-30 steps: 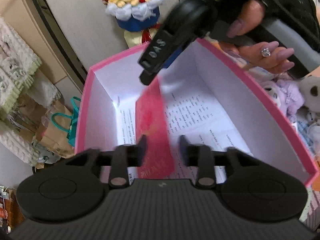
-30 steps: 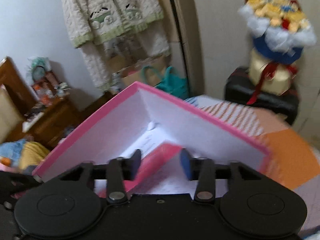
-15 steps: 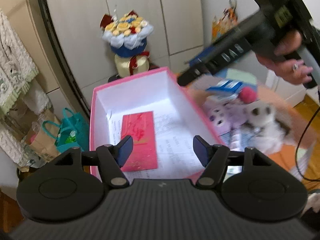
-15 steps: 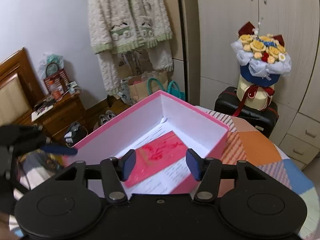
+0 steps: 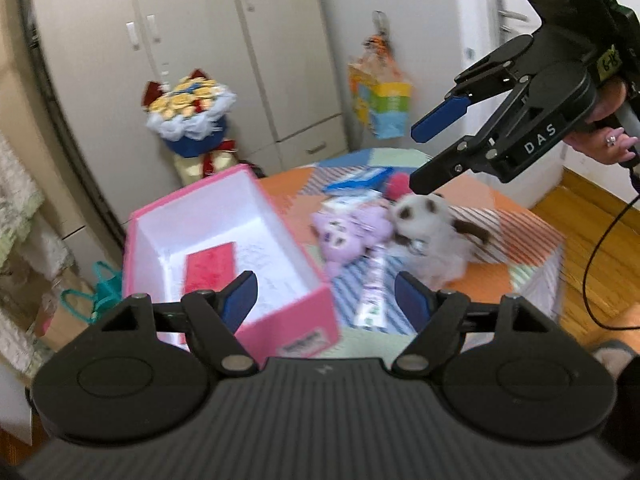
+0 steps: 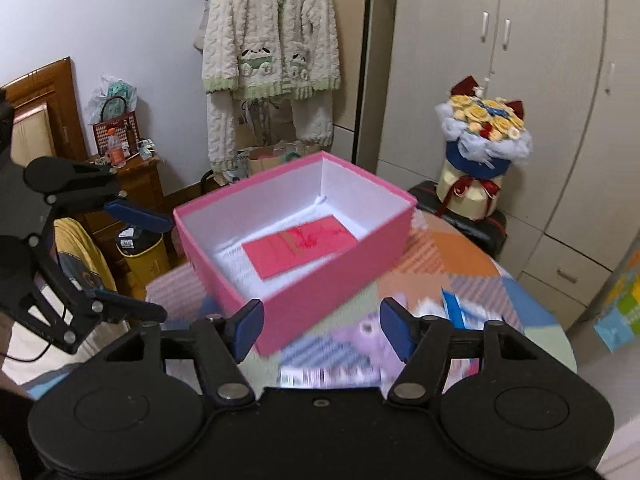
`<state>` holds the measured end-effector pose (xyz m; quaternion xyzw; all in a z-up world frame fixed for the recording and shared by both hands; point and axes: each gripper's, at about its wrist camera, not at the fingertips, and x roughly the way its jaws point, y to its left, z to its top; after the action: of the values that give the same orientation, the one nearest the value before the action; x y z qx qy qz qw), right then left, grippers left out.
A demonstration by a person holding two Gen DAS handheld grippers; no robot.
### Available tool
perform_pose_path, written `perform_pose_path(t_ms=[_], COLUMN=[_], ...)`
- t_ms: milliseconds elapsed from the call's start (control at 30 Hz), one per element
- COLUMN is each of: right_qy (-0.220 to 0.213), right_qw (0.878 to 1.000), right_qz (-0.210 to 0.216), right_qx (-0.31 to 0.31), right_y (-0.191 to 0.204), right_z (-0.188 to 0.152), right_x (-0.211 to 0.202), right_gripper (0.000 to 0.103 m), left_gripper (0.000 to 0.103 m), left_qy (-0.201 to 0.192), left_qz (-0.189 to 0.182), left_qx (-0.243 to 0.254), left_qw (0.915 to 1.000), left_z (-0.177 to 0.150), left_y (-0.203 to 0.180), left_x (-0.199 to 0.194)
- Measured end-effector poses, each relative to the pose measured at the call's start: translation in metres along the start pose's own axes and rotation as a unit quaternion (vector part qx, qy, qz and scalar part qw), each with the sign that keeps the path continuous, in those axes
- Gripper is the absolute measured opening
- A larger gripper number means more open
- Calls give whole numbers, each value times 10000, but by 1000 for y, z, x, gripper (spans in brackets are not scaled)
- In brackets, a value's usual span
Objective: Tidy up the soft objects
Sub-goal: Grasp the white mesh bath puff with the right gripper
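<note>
Both tools (image 5: 326,296) (image 6: 322,332) now back from pink box (image 6: 320,292), fingers spread.

— How did the left gripper (image 5: 326,294) stand?
— Jaws spread wide, holding nothing.
— And the right gripper (image 6: 322,326)?
— Also wide open and empty, raised, held by a ringed hand (image 5: 610,142).

right gripper (image 6: 322,322) jaws wide apart, holding nothing — pink box (image 6: 320,288) just beyond, red envelope (image 6: 300,246) flat inside. Purple plush (image 6: 360,336) blurred near the fingers. Left gripper (image 6: 140,264) far left, also spread.
</note>
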<state>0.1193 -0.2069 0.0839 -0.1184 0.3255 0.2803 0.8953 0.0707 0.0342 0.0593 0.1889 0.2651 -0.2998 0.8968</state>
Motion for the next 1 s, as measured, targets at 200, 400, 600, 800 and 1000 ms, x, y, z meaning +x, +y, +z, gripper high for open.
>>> perform_pose_path(t_ms=[200,400,600,800,1000], right_qy=[9,-109,-517,-812,-849], right_qw=[9986,9955,9926,9898,9870], right_qz=[-213,-451,-621,-762,-1196], right_qx=[482,825,901,883,657], right_y=[1,5,3,-1,-4], right_z=[-65,-118,-146,-163,-173], right_x=[-7,-4,10,37,69], right_gripper=[70,70,70,70,71], left_gripper=[74,72,71,60,53], left_qy=[83,247,199,53,-184], left_qz=[-356,-575,-437,-70,573], left_qx=[155,203,313,10,55], left_qw=[9992,9978,9984,10000,9982], left_z=[-12,-21,-26,-25,-24], left_y=[-26,-45,-63,-68,-82], left_x=[21,47,78,112,146])
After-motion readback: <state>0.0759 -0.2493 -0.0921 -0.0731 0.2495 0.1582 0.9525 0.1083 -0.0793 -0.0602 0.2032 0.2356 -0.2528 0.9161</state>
